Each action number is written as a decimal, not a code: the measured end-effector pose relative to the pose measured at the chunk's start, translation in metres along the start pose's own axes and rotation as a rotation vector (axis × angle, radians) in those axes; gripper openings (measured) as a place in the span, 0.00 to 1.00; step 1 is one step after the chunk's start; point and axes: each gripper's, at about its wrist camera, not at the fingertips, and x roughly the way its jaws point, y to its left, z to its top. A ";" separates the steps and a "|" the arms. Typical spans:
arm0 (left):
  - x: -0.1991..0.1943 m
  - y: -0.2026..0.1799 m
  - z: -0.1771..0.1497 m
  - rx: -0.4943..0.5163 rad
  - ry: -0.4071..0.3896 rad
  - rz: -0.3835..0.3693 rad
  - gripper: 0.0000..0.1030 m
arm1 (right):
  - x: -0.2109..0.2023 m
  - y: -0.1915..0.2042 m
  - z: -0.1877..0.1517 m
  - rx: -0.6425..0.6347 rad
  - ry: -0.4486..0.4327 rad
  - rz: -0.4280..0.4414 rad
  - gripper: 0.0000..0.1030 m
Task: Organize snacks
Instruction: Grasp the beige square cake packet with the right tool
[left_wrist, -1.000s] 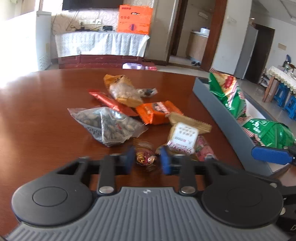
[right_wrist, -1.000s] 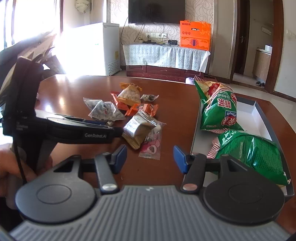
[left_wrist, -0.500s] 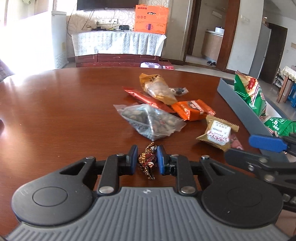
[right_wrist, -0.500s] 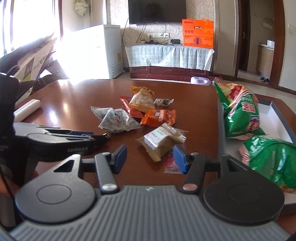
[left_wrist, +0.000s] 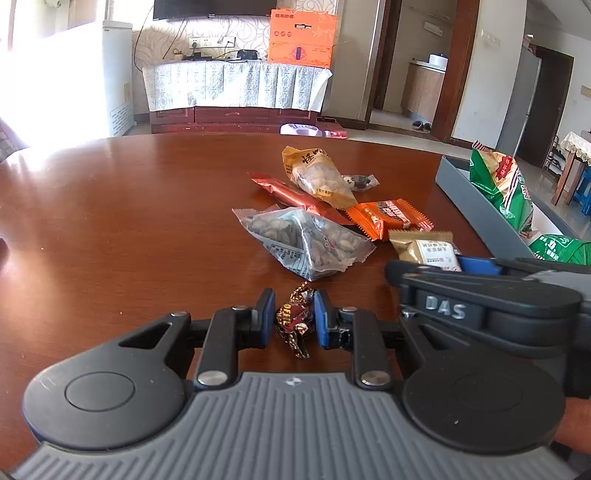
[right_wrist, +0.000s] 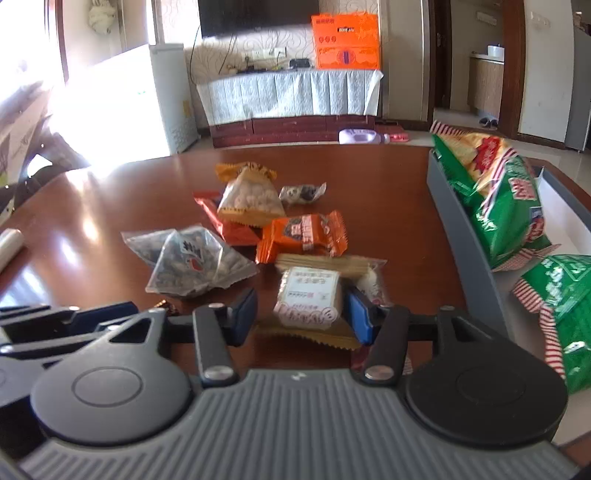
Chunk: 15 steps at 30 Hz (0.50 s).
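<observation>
The left gripper (left_wrist: 294, 321) has its jaws clamped on a small brown wrapped candy (left_wrist: 293, 322), just above the brown table (left_wrist: 129, 221). The right gripper (right_wrist: 301, 314) has been closing its jaws around a gold cake packet (right_wrist: 308, 295), but there is a gap on one side, so it is not squeezed. A clear bag of seeds (right_wrist: 188, 262) and an orange packet (right_wrist: 303, 232) lie nearby. Two green chip bags (right_wrist: 498, 199) sit in the grey tray (right_wrist: 465, 236).

A brown foil candy (left_wrist: 293, 320) stands upright; a gold cake packet (right_wrist: 309, 295) lies flat beside a seed bag (right_wrist: 188, 260).
</observation>
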 end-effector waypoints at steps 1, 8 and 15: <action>0.001 0.000 0.000 0.001 -0.001 0.001 0.26 | 0.001 0.001 0.000 -0.006 -0.005 0.001 0.47; 0.002 -0.004 -0.002 0.019 -0.002 0.012 0.27 | -0.014 0.006 -0.006 -0.068 -0.003 0.046 0.44; -0.006 -0.002 -0.008 0.024 -0.001 0.029 0.50 | -0.023 0.001 -0.012 -0.071 0.010 0.057 0.45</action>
